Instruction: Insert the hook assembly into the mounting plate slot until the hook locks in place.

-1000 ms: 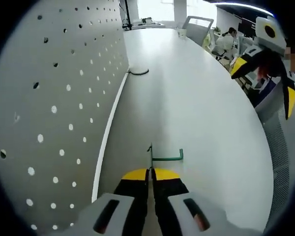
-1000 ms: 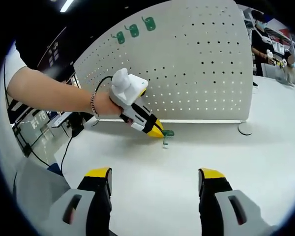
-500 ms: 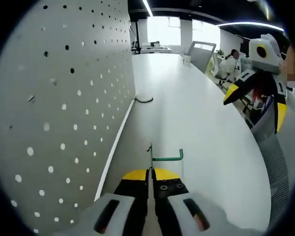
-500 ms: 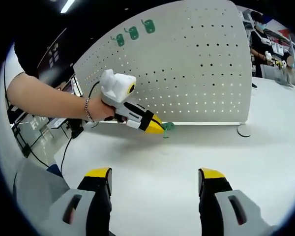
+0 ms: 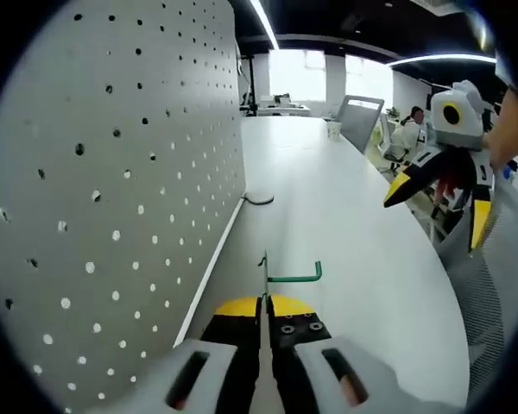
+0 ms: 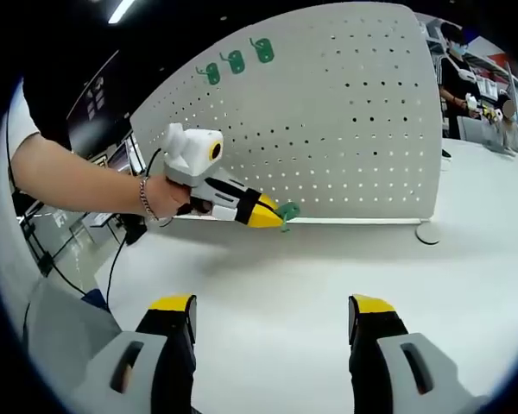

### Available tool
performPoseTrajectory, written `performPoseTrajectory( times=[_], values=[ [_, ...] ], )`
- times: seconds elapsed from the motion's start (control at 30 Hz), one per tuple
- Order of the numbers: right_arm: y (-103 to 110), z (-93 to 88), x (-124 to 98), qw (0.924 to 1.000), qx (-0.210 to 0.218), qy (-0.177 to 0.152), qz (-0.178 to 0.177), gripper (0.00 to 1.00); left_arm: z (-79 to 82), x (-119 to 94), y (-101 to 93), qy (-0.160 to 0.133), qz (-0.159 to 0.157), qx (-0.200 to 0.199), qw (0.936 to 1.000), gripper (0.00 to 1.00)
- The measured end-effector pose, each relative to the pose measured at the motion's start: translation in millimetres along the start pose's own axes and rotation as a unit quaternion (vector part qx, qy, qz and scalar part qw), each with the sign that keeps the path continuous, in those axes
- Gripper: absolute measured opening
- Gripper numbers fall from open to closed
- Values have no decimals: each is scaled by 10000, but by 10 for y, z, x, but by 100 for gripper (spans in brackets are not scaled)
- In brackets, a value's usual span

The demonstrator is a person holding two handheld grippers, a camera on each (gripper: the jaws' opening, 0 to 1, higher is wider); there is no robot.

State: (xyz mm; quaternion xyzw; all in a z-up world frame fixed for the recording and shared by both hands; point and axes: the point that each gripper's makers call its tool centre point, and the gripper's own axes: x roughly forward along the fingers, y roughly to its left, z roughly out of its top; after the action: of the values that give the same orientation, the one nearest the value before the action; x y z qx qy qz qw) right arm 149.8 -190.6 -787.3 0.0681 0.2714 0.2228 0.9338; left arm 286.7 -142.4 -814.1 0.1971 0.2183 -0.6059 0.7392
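Nearest, in the left gripper view, the yellow-tipped left gripper (image 5: 265, 304) has its jaws pressed together on the flat back plate of a small green metal hook (image 5: 287, 276), whose wire arm juts out sideways above the white tabletop (image 5: 354, 233). Just beside it on one side stands the tall white perforated mounting board (image 5: 112, 190), its rows of round holes running away along the table edge; a dark cable loop (image 5: 259, 200) lies at its foot further on. Across the table the right gripper (image 5: 436, 185) hangs in the air with its yellow jaw tips spread apart and nothing between them.

From the right gripper view, the two black-and-yellow jaws stand wide apart over bare table. Beyond them a hand (image 6: 160, 197) carries the left gripper and the green hook up close to the board's lower edge, clear of the tabletop. Three more green hooks (image 6: 236, 62) hang near the board's top. No lettering can be read anywhere.
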Motion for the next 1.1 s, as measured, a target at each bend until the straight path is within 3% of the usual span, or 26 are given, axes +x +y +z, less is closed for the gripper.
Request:
performPoseTrajectory(
  times=[0.7,1.1],
  values=[
    [0,88,-56,9999,-68,-115,-22,69,297,-290,-30,-589,381,64,9975,2],
    [27,145,-104,9998,-70,-208,-6,69,408,-545,-112,-1009,602,-153,9930,2]
  ],
)
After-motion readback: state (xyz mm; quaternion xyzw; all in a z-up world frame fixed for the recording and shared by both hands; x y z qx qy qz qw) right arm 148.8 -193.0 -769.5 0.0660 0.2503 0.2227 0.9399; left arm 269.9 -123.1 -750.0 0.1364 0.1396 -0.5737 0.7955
